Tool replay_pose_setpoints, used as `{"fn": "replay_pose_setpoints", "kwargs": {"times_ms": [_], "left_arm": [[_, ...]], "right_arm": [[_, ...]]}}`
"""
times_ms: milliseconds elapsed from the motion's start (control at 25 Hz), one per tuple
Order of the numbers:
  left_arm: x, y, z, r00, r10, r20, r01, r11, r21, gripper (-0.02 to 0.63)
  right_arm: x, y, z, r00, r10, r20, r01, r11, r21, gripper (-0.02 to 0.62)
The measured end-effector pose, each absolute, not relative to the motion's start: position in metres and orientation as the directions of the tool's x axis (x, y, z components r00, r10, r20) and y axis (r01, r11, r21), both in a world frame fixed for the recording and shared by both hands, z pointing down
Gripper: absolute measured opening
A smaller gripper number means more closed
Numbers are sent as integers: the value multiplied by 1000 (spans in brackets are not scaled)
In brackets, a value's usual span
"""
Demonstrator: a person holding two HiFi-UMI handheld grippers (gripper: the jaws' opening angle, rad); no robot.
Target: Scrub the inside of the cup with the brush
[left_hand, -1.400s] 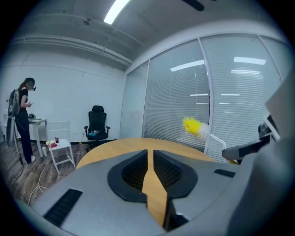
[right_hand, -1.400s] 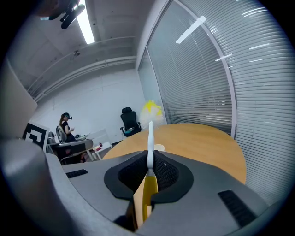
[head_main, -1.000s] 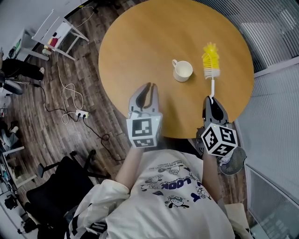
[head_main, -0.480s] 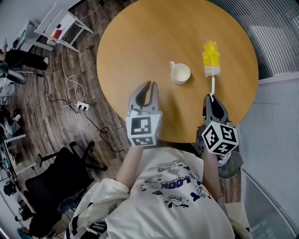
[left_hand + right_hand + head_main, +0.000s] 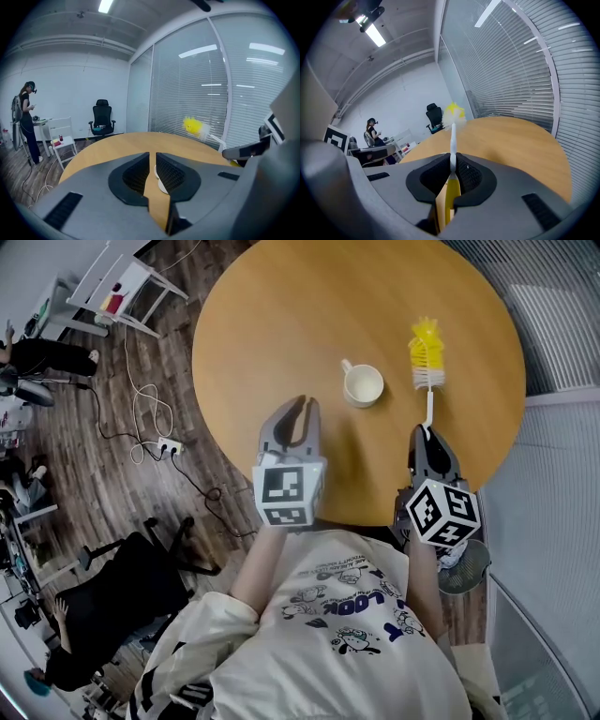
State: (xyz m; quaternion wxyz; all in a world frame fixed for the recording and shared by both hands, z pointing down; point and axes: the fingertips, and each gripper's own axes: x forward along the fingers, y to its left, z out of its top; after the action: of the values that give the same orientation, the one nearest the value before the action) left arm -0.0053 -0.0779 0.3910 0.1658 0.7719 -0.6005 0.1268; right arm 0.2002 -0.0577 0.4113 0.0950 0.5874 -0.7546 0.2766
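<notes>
Closest in is the person's white shirt point(image 5: 328, 634) with blue drawings on it. Just past it is the near edge of the round wooden counter point(image 5: 309, 306), and both tools are there. Each one has a cube with black and white squares on its back.

The left tool point(image 5: 301, 407) is over the near edge, on the left side. Its jaws are open only a crack, and nothing is gripped in them. Through the crack you can see the counter top and a bit of the cup point(image 5: 364, 385).

The right tool point(image 5: 427, 432) is over the near edge, on the right side. Its jaws are closed tight on the brush point(image 5: 429, 395), holding it by the yellow end of its handle. The thin white stem sticks out past the jaws, away from the person, over the right side of the counter. The fluffy yellow and white head is at the far end of the stem. I cannot tell if the head touches the counter.

The cup is white and stands upright about in the middle of the counter, with its handle on the left. It is past the left tool and just to the left of the brush head, not touching it.

Farther off, to the left of the counter, is the dark wood floor point(image 5: 84, 427), with white cables point(image 5: 141, 423) and a black chair point(image 5: 112, 601) on it. At the far side of the room stands another person point(image 5: 27, 122).
</notes>
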Motion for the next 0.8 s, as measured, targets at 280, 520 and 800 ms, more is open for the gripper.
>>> {"fn": "replay_pose_setpoints", "kwargs": {"times_ms": [280,520,800], "left_arm": [[-4,-97,408,278,-868,411,-960,-263,94,46],[-3,-115,417,314,-851,421,-948,-306,89,46],[-4,-138,428,334,-830,447,-939,-335,80,46]], "right_arm": [[200,-65,426,-257,-839,479,-945,114,-307,44],[198,-71,433,-242,-831,502,-949,95,-301,44],[192,-78,443,-233,-807,542,-952,75,-297,44]]}}
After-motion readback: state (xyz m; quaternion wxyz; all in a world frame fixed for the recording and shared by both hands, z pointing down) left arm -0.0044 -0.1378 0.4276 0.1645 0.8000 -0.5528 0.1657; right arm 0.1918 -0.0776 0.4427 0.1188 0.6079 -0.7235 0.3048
